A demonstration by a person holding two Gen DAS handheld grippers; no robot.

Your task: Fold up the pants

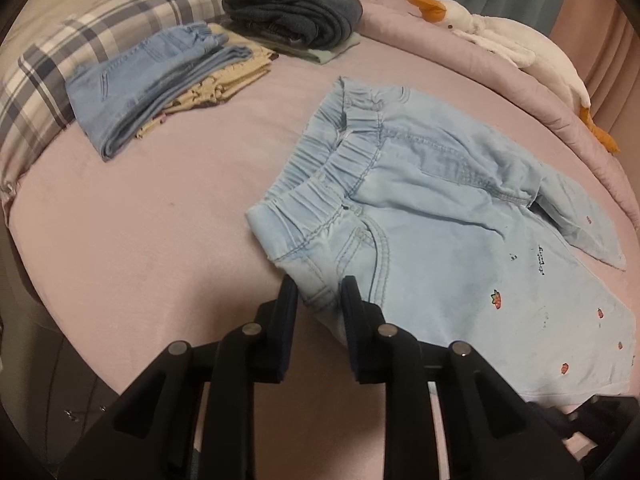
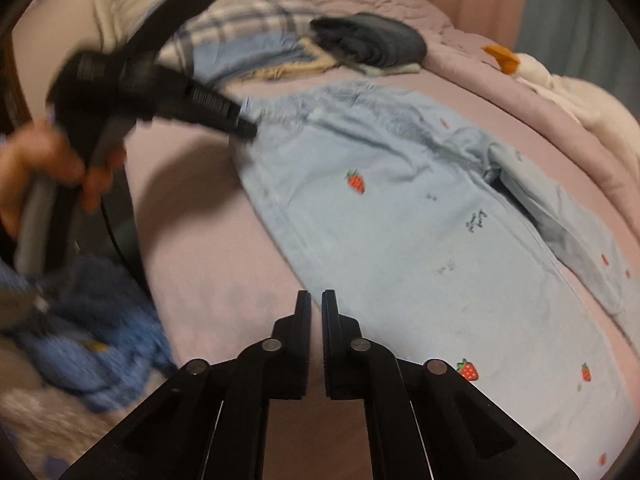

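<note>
In my left wrist view, my left tongs (image 1: 319, 294) sit at lower centre, parted around the waist corner of the pale blue strawberry-print denim pants (image 1: 440, 240) lying centre-right on the pink bedsheet (image 1: 140, 240). In my right wrist view, my right tongs (image 2: 316, 312) at lower centre are nearly closed and empty beside the pants (image 2: 400, 220), which spread from centre to lower right.

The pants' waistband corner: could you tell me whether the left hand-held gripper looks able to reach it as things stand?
Probably yes: the left hand-held gripper is open right at the light blue pants, with fabric between its fingers and nothing in the way.
</note>
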